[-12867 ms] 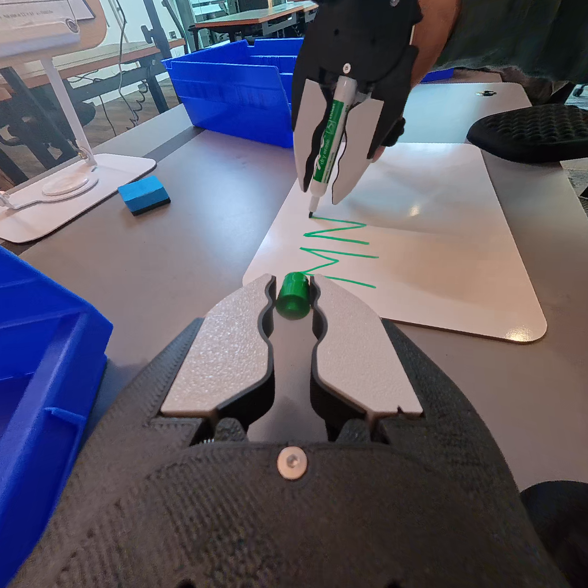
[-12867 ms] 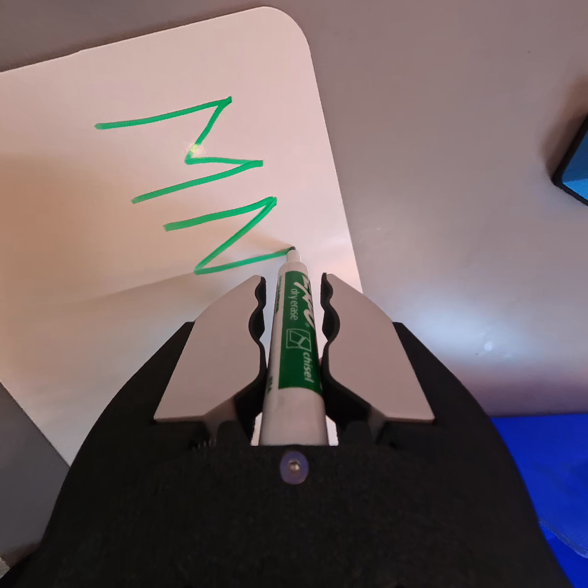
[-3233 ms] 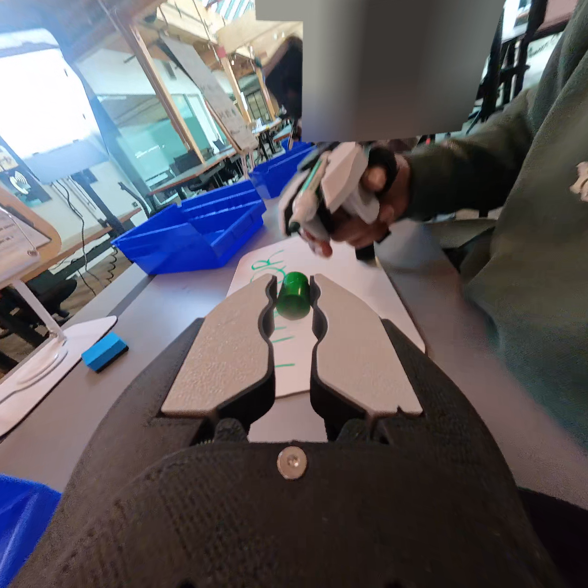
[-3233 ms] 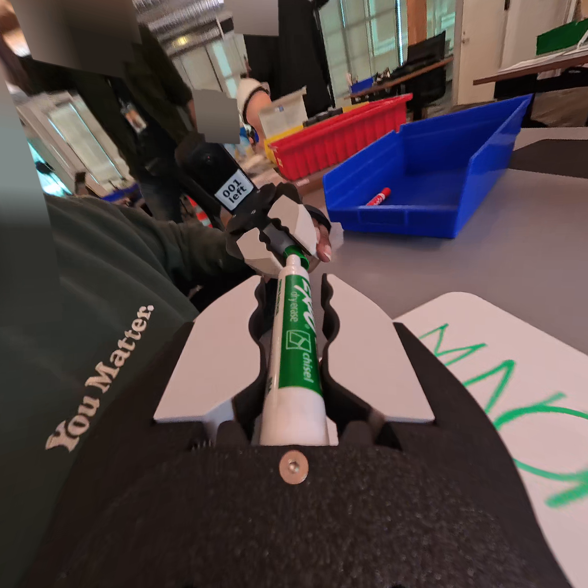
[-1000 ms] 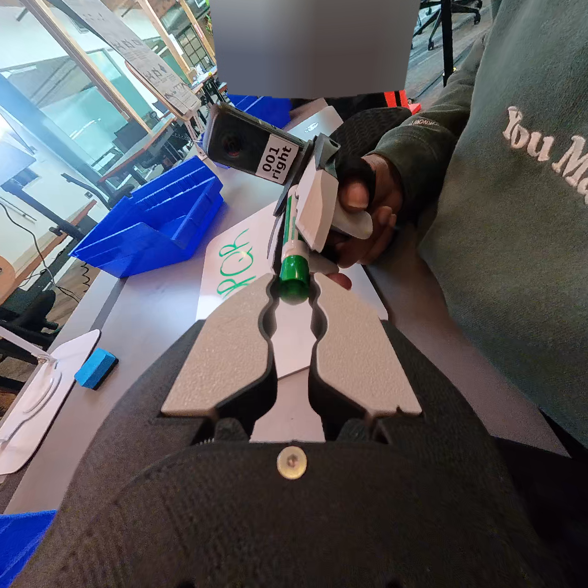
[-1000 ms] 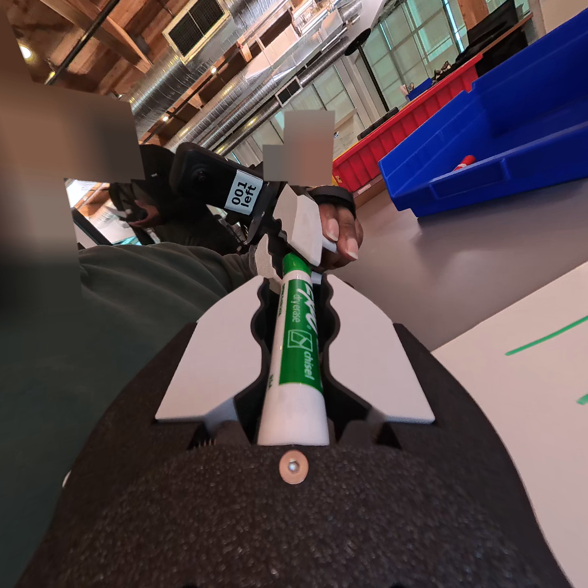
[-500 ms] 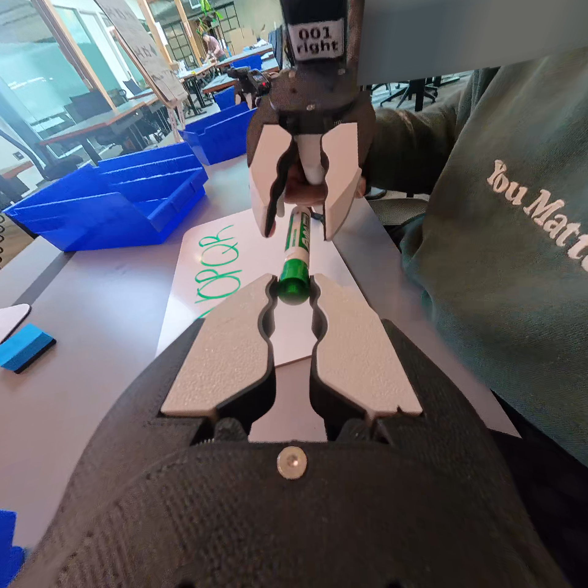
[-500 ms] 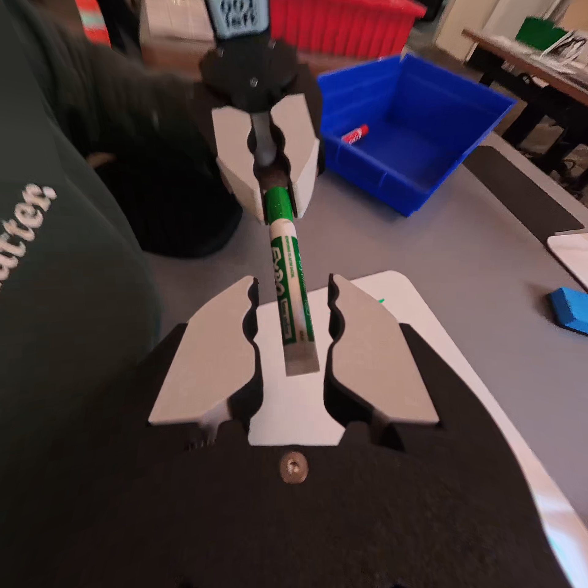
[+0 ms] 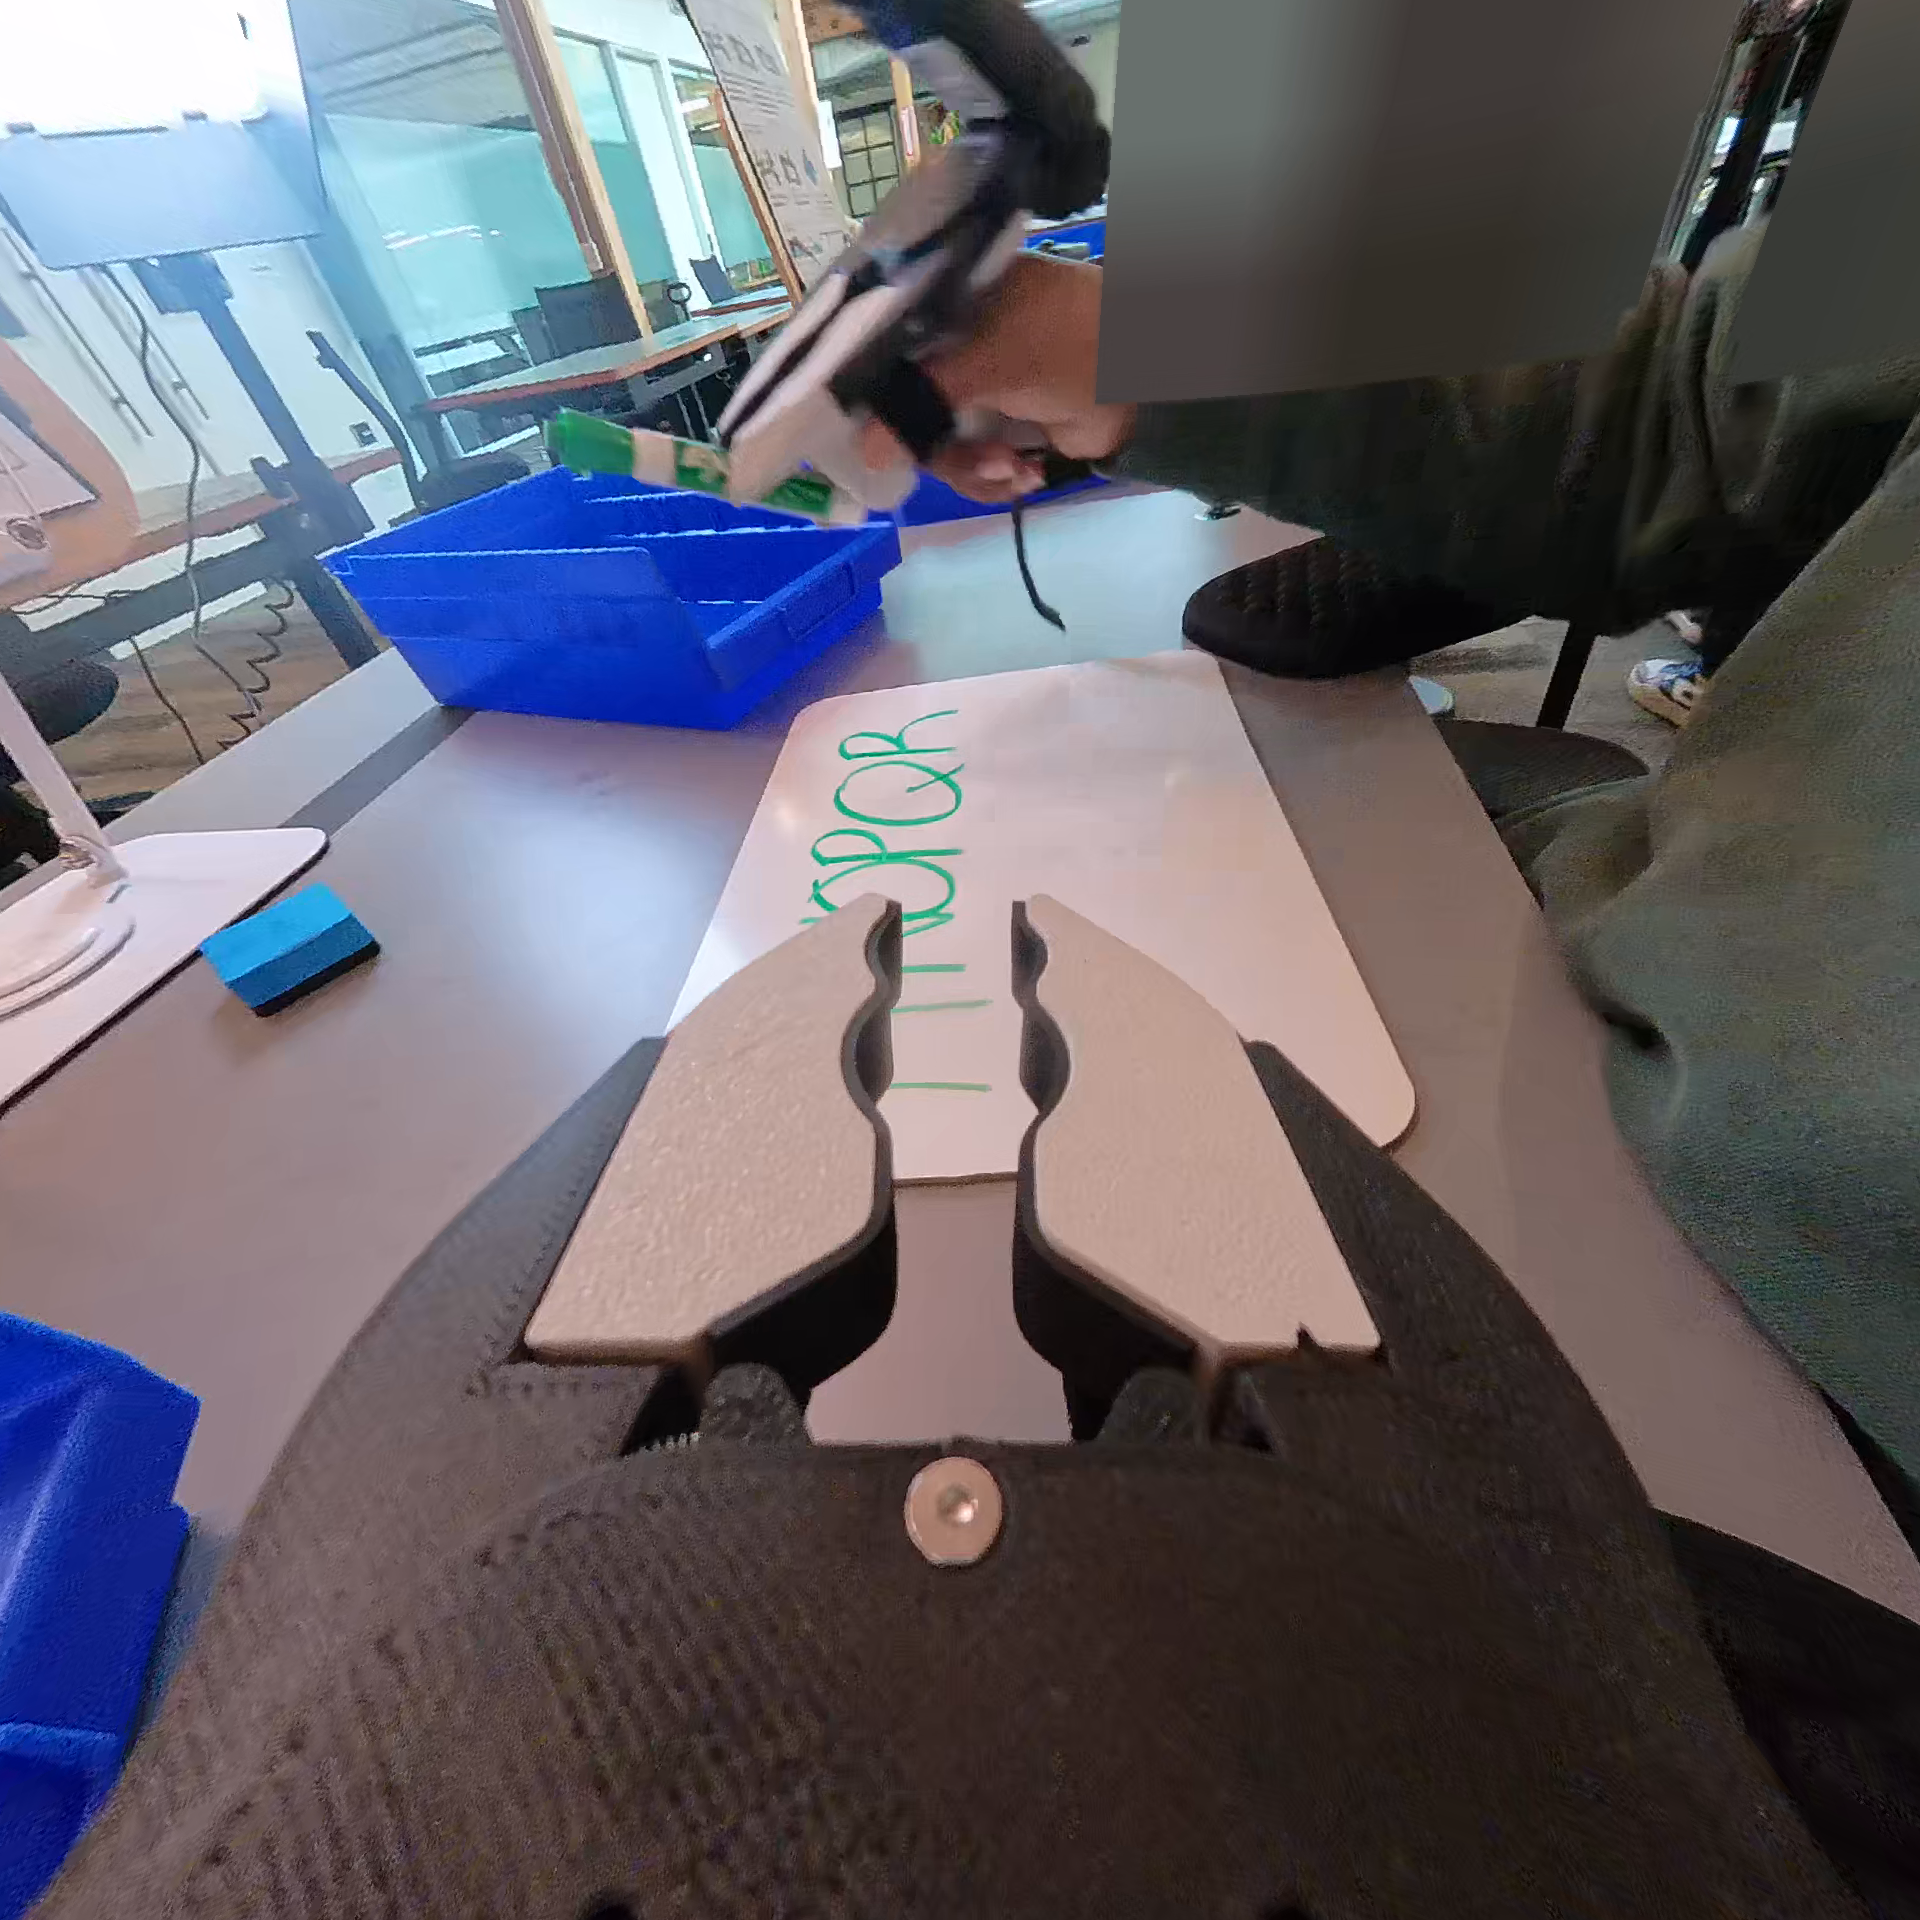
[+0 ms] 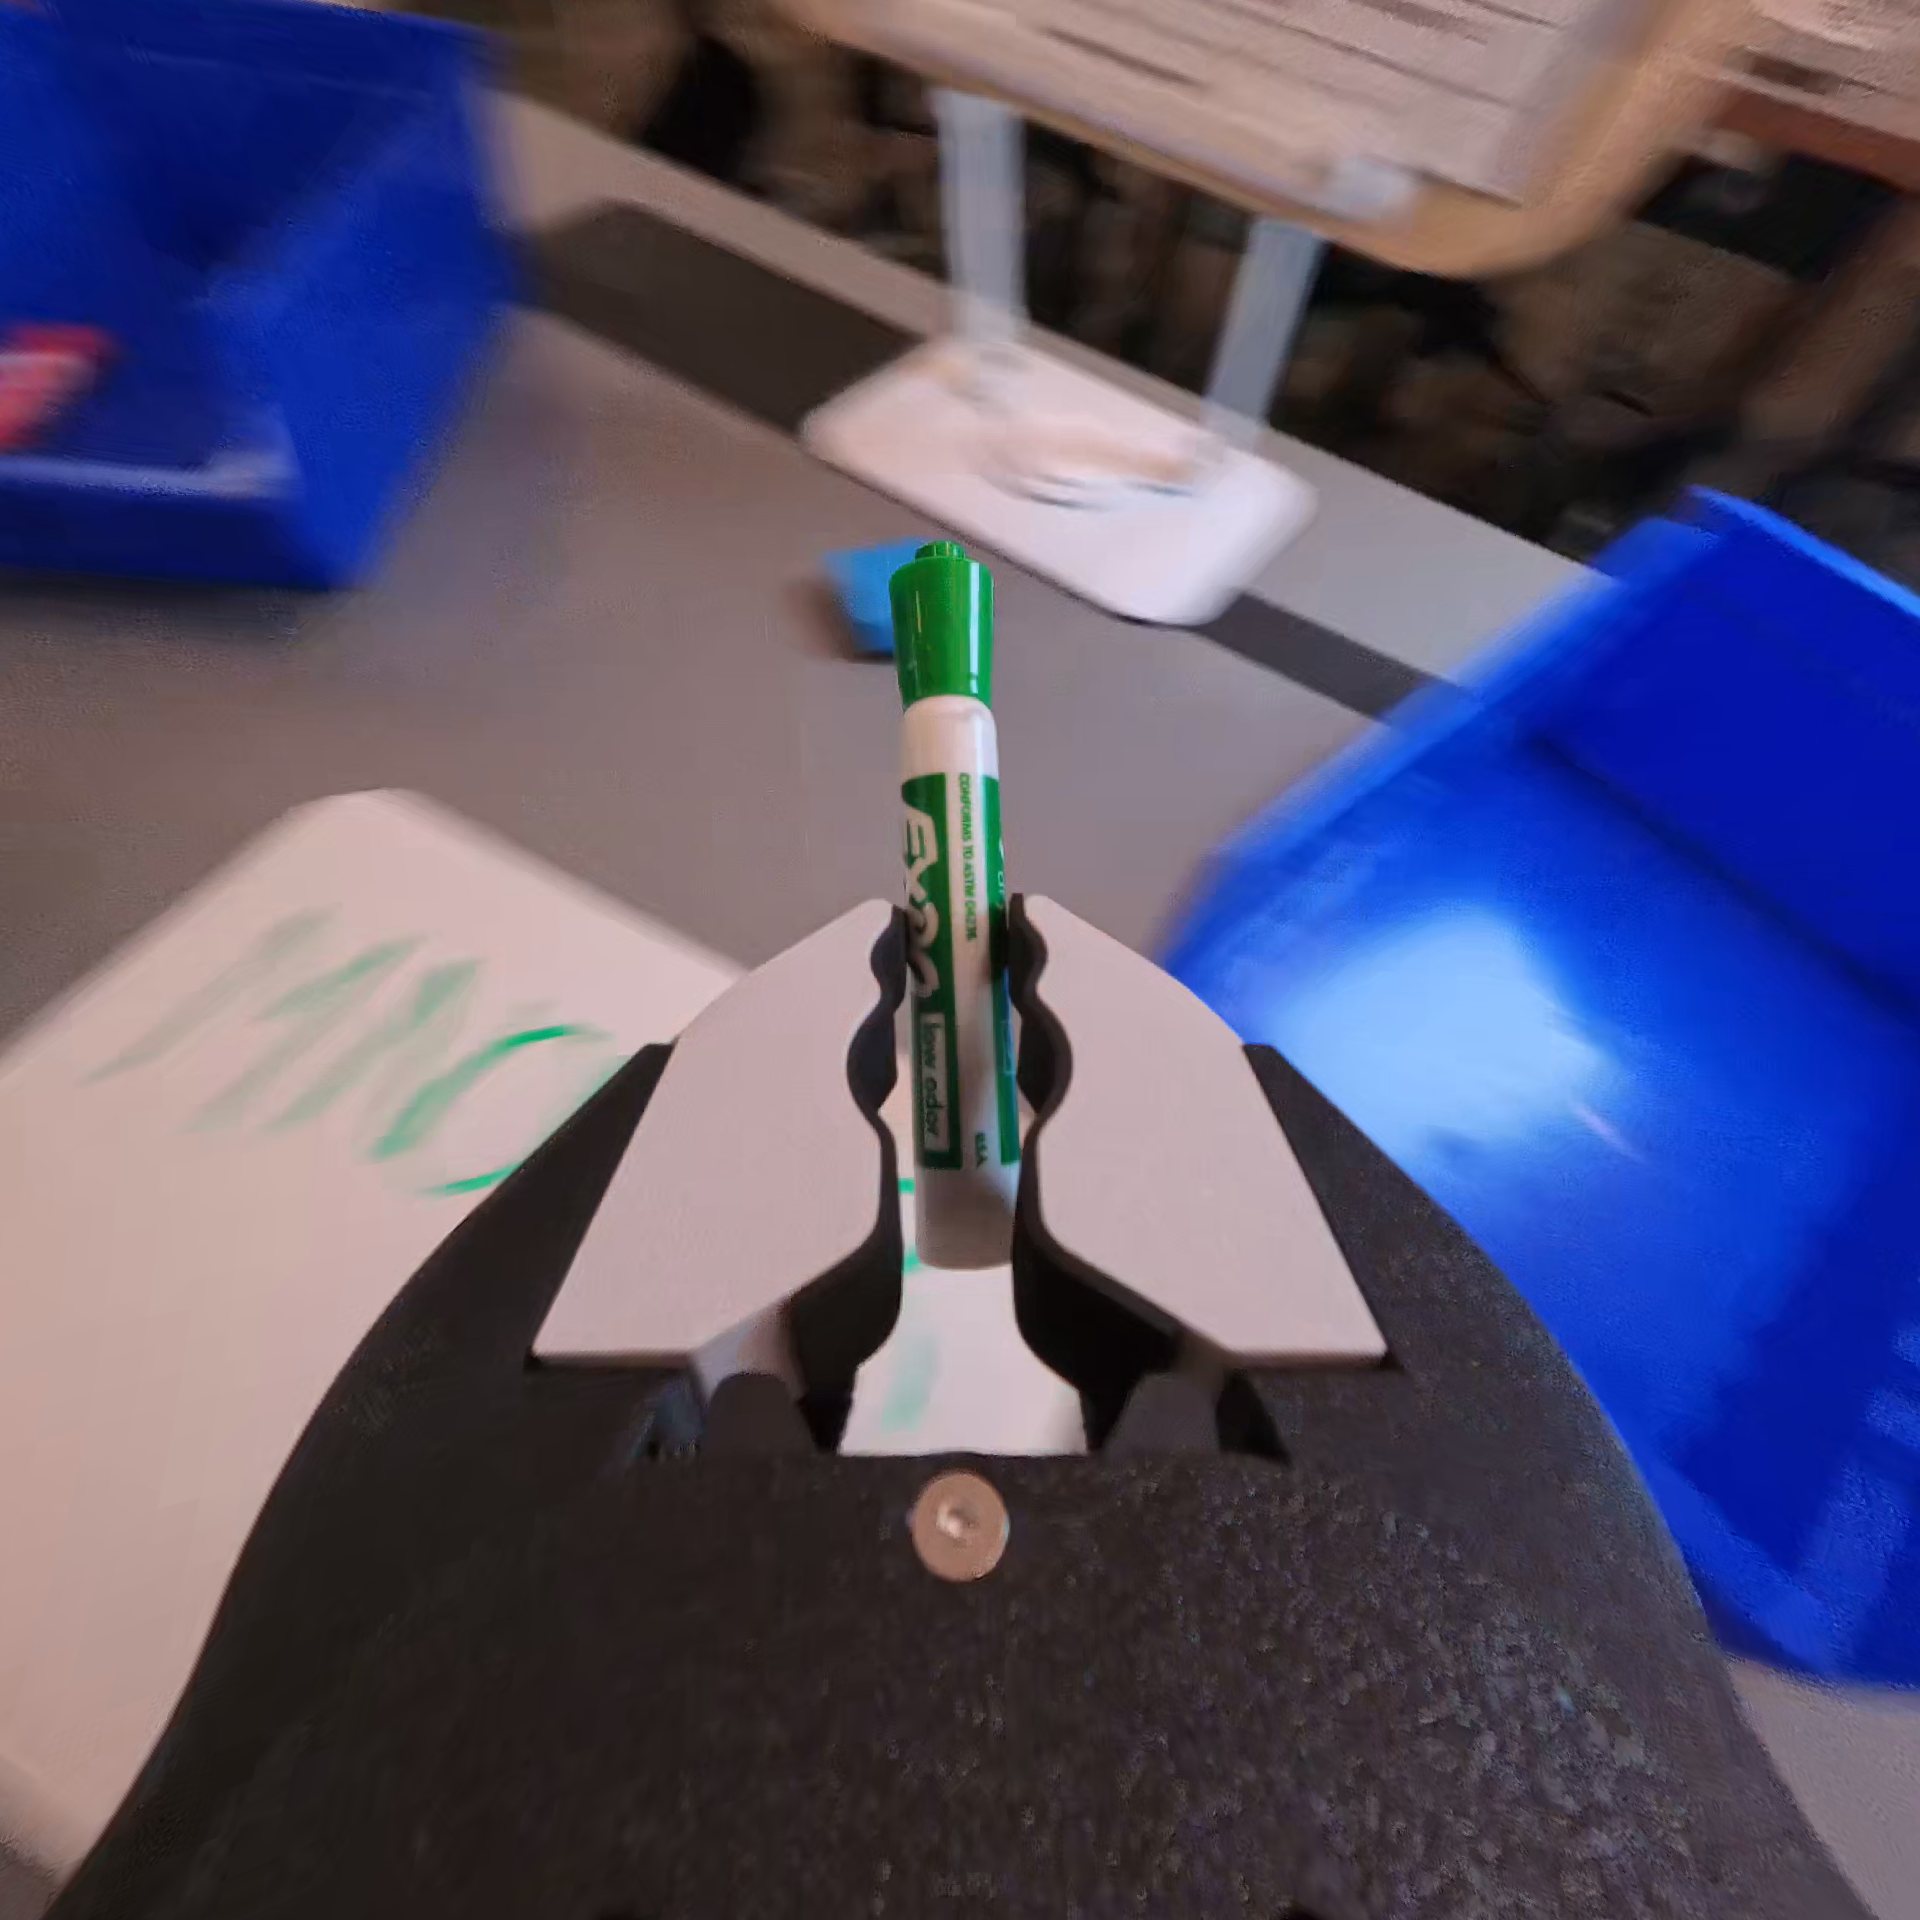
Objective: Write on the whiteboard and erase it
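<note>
1. My right gripper (image 10: 954, 914) was clenched on the barrel of the green marker (image 10: 951, 935), both pads pressed against it, cap end pointing away from me. A moment before, my left gripper had held that marker by its cap while the right stood open around it; the handover was now done and the cap was back on.
2. My left gripper (image 9: 945, 914) stood with its fingers (image 9: 769, 1091) parted and nothing between them. It hovered above the near end of the whiteboard (image 9: 1195, 883).
3. The whiteboard lay flat on the bench near its right edge, green letters (image 9: 899, 800) running along its left side. I judged the writing part finished.
4. The right gripper carried the marker over the blue bin (image 9: 613, 613) at the far side of the bench; the right wrist view was smeared by motion. I judged the marker was being put away.
5. The blue eraser (image 9: 291, 945) sat on the bench left of the whiteboard, beside a white stand base (image 9: 177, 883). Erasing had not begun; the empty left gripper seemed free to fetch it.
</note>
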A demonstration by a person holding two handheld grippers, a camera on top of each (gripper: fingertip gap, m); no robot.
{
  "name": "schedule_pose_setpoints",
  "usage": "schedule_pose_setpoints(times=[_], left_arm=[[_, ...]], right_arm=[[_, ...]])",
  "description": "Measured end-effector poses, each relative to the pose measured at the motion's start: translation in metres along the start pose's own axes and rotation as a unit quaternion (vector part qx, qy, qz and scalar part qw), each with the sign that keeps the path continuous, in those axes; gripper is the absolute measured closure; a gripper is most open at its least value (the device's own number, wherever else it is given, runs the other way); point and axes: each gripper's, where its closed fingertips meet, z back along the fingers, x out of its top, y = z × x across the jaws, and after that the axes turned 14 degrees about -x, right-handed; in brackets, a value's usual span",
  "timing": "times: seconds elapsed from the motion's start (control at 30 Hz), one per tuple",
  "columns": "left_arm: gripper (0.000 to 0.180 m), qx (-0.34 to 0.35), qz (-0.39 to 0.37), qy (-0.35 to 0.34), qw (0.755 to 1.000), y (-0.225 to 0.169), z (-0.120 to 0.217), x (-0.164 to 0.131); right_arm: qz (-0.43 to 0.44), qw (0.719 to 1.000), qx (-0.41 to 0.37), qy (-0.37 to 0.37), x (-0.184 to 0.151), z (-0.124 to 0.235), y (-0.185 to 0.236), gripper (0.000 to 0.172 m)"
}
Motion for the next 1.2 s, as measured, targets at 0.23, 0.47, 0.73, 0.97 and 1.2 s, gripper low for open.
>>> schedule_pose_setpoints(times=[0.23, 0.47, 0.73, 0.97, 1.2], left_arm=[[0.163, -0.012, 0.003, 0.036, 0.999, -0.006, -0.013, -0.02], [0.164, -0.007, 0.013, 0.034, 0.999, -0.002, -0.011, -0.022], [0.166, 0.004, 0.016, 0.041, 0.999, 0.002, -0.013, -0.027], [0.167, 0.008, 0.021, 0.046, 0.999, 0.004, -0.016, -0.032], [0.167, 0.004, 0.013, 0.057, 0.998, 0.003, -0.014, -0.038]], right_arm=[[-0.093, 0.957, -0.223, 0.161, -0.074, -0.065, -0.18, 0.146], [-0.086, 0.953, -0.284, 0.066, -0.052, -0.06, -0.194, 0.14], [-0.079, 0.988, -0.1, -0.089, 0.014, -0.023, -0.097, 0.135], [-0.014, 0.991, 0.128, -0.029, 0.029, -0.056, 0.046, 0.13], [0.044, 0.981, 0.164, 0.09, 0.029, -0.171, 0.094, 0.108]])
